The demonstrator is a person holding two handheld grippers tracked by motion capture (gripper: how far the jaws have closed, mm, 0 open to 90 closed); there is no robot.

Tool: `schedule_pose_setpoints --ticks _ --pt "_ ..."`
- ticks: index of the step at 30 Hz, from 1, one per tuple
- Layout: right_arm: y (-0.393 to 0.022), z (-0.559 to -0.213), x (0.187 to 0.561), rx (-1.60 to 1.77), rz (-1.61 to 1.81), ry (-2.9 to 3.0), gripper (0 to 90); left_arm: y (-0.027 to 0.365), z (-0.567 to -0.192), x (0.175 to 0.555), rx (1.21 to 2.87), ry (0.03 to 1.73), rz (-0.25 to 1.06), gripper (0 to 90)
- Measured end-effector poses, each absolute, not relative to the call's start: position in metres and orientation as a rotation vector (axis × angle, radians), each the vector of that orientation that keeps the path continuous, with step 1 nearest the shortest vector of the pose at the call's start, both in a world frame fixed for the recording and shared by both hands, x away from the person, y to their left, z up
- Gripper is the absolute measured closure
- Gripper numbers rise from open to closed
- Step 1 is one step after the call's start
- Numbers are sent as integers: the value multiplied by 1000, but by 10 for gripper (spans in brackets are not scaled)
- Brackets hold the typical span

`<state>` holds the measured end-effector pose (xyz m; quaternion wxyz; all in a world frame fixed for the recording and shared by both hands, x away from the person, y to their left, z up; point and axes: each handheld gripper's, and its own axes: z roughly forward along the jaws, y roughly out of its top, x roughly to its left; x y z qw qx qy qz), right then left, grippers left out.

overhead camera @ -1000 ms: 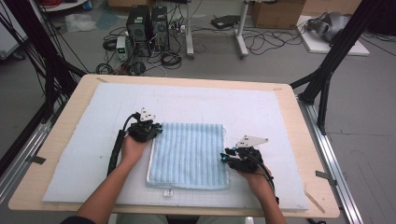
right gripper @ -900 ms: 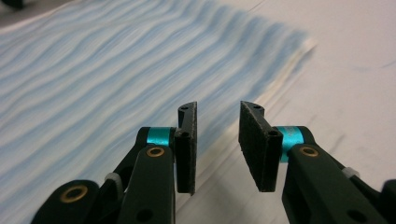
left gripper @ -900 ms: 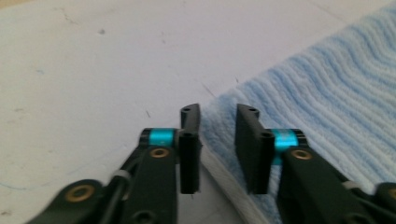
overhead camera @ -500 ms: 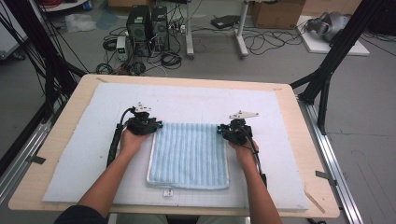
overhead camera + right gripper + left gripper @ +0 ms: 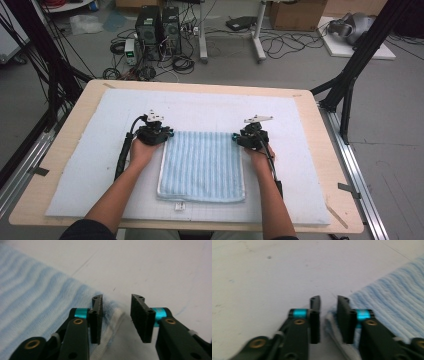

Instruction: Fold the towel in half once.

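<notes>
A light blue striped towel [image 5: 202, 165] lies flat on the white mat [image 5: 100, 150]. My left gripper [image 5: 166, 134] sits at its far left corner. In the left gripper view the jaws [image 5: 329, 300] stand narrow, and the bunched white hem of the towel [image 5: 392, 297] is pinched between them. My right gripper [image 5: 238, 136] is at the far right corner. In the right gripper view its jaws [image 5: 117, 298] have just been opening. The towel [image 5: 32, 290] corner and hem lie between them by the left pad, with a clear gap to the right pad.
The mat covers a wooden table [image 5: 325, 150]. Bare mat surrounds the towel on all sides. A small white tag [image 5: 179, 205] sticks out at the towel's near edge. Computers and cables lie on the floor beyond the table.
My right hand has slid from the middle of the towel's right edge up to its far right corner. My left hand has stayed at the far left corner.
</notes>
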<state>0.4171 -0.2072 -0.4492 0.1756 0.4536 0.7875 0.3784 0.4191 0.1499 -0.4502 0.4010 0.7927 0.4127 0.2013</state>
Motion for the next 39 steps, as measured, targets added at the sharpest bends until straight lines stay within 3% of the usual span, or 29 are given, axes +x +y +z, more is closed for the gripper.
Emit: schedule_pose_setpoints --ticks 2,12,19,21,28,33,35,39 --pt "-207 -448 417 1273 1073 2241 861 152 -450 422 1977 1075 481 875" --pt "-208 -443 420 1225 1050 2126 853 149 -445 438 1901 1105 486 863" --pt "-217 -435 414 1246 1096 2087 592 163 -436 431 1820 1081 463 512" --pt "-220 -431 411 1232 1100 2103 567 167 -434 425 1792 1056 459 473" --pt "-237 -421 394 1191 1139 2132 356 183 -432 405 1720 1003 399 343" --pt "-252 -411 373 1154 1201 2109 296 187 -428 393 1698 972 395 266" --pt "-258 -411 366 1145 1216 2102 255 188 -426 389 1677 981 385 184" --pt "-265 -412 349 1108 1236 2099 154 191 -420 380 1651 960 403 182"
